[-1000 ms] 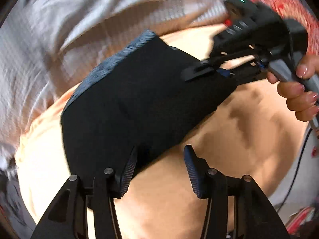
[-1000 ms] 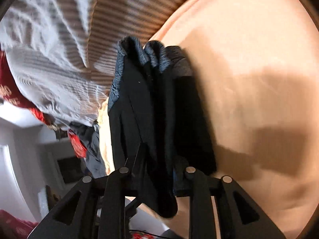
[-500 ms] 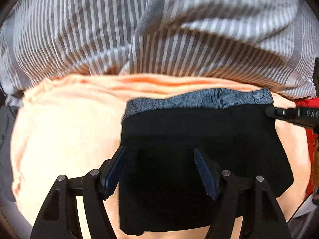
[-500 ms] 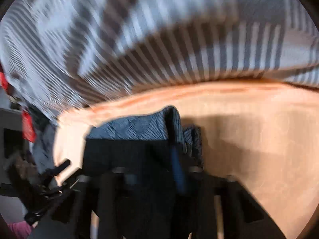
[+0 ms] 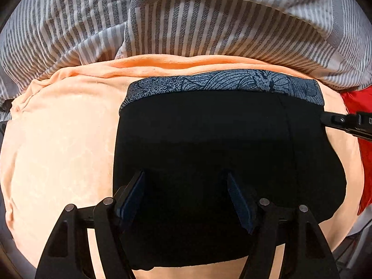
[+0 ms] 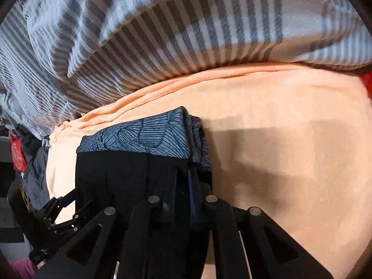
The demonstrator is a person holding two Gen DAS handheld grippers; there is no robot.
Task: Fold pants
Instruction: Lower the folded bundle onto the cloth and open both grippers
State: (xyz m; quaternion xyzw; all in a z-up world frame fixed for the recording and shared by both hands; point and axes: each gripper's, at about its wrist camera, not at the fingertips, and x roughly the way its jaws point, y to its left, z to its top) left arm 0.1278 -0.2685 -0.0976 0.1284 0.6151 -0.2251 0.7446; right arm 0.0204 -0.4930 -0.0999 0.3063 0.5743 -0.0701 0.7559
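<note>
Black folded pants (image 5: 209, 139) with a blue-grey patterned waistband (image 5: 232, 81) lie flat on a peach sheet (image 5: 58, 151). My left gripper (image 5: 186, 186) points down over their near half, open, its pads spread wide above the black cloth. At the right edge of the pants the tip of my right gripper (image 5: 341, 121) reaches in from the side. In the right wrist view the right gripper (image 6: 186, 181) is shut on the stacked right edge of the pants (image 6: 121, 169). The left gripper (image 6: 60, 211) shows at the lower left there.
A grey and white striped duvet (image 5: 186, 18) is bunched along the far side of the sheet. Red cloth (image 5: 358, 97) lies past the sheet's right edge. Dark clothes (image 6: 34, 167) and a red item (image 6: 16, 155) sit beyond the sheet's left edge.
The left gripper swung round above the pants, which now lie square with the waistband far, and its jaws spread wider. The right gripper's jaws closed on the pants' edge.
</note>
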